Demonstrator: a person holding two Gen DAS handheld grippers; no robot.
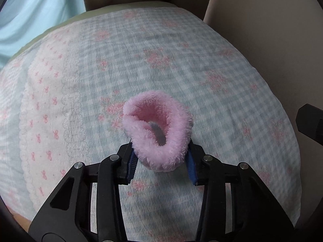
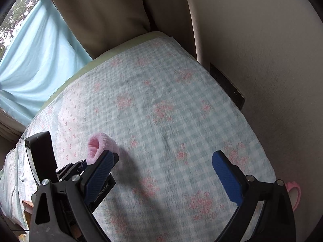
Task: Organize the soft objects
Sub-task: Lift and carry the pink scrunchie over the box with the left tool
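Left gripper [image 1: 161, 159]: jaws clamped on pink fuzzy sock [image 1: 159, 129], cuff open, held just above checked floral bedspread [image 1: 201, 60]. Judged mid-carry; sock not yet placed. Right gripper [image 2: 167, 173]: jaws wide apart, nothing held, over bedspread. Pink item [image 2: 293, 193] at far right edge, unidentifiable, possibly left to sort.

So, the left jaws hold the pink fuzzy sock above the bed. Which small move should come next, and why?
Probably lower the left gripper and set the pink fuzzy sock on the checked blanket: the sock hangs clamped above it, and the right gripper is open with nothing in it.
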